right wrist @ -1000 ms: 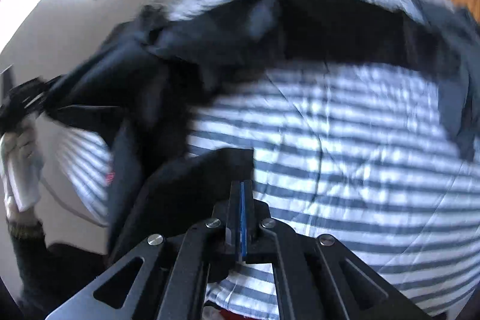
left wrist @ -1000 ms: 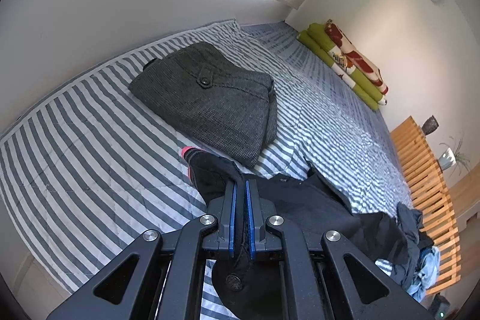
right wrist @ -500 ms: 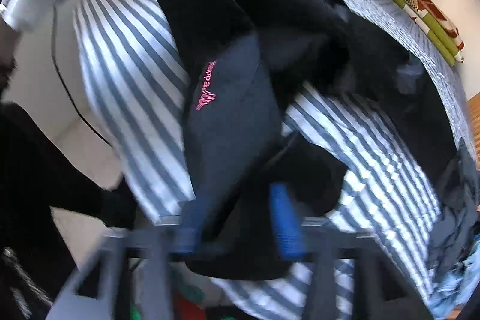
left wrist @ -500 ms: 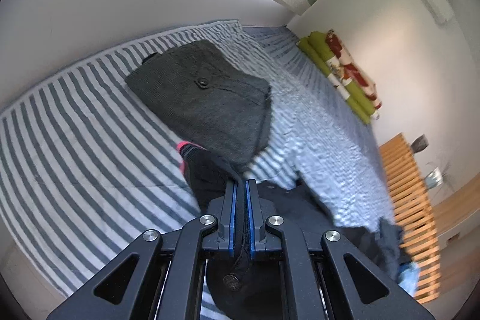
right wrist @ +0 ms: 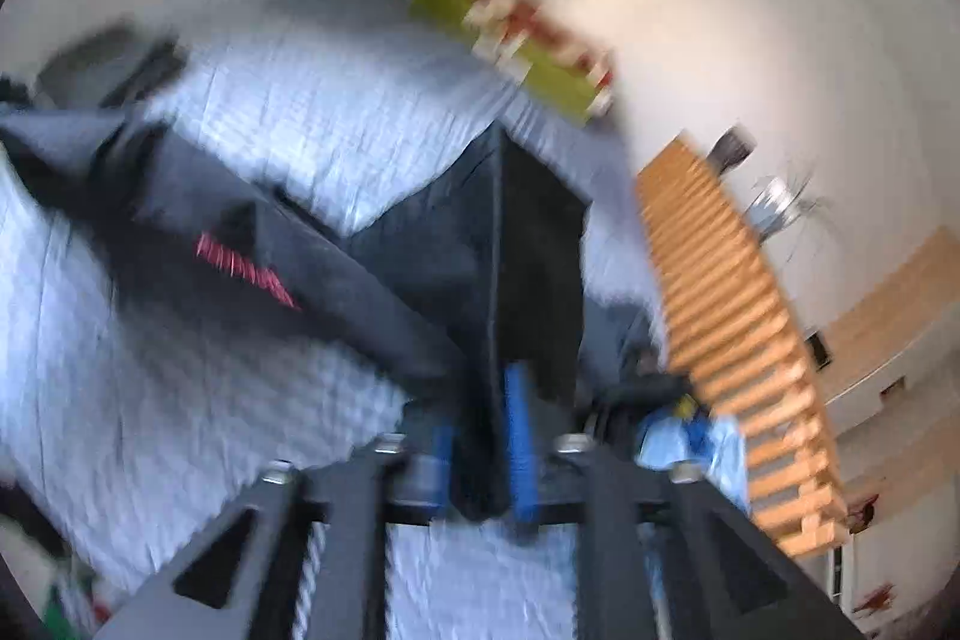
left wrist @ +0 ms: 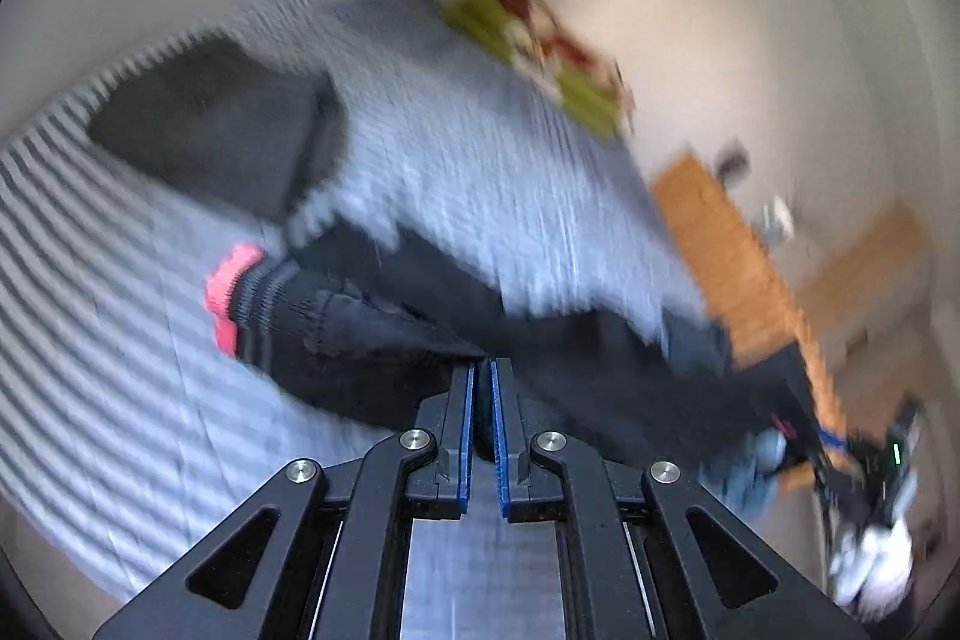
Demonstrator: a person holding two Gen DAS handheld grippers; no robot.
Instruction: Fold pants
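Note:
Black pants (left wrist: 372, 340) with a pink-edged cuff (left wrist: 231, 292) hang stretched above the striped bed (left wrist: 90, 370). My left gripper (left wrist: 482, 376) is shut on the black cloth near that cuff. In the right wrist view the same black pants (right wrist: 372, 292) carry a pink logo (right wrist: 246, 271), and my right gripper (right wrist: 486, 418) is shut on a fold of them. Both views are blurred by motion. The right gripper appears far right in the left wrist view, holding the other end.
A folded grey garment (left wrist: 210, 136) lies at the back left of the bed. Green and red cushions (left wrist: 552, 64) line the far wall. A slatted wooden frame (right wrist: 732, 328) runs along the right side, with light blue clothes (right wrist: 690, 436) beside it.
Both grippers have swung with the pants, which now stretch out between them over the bed. The right gripper has closed on the black cloth and its view turned toward the far wall.

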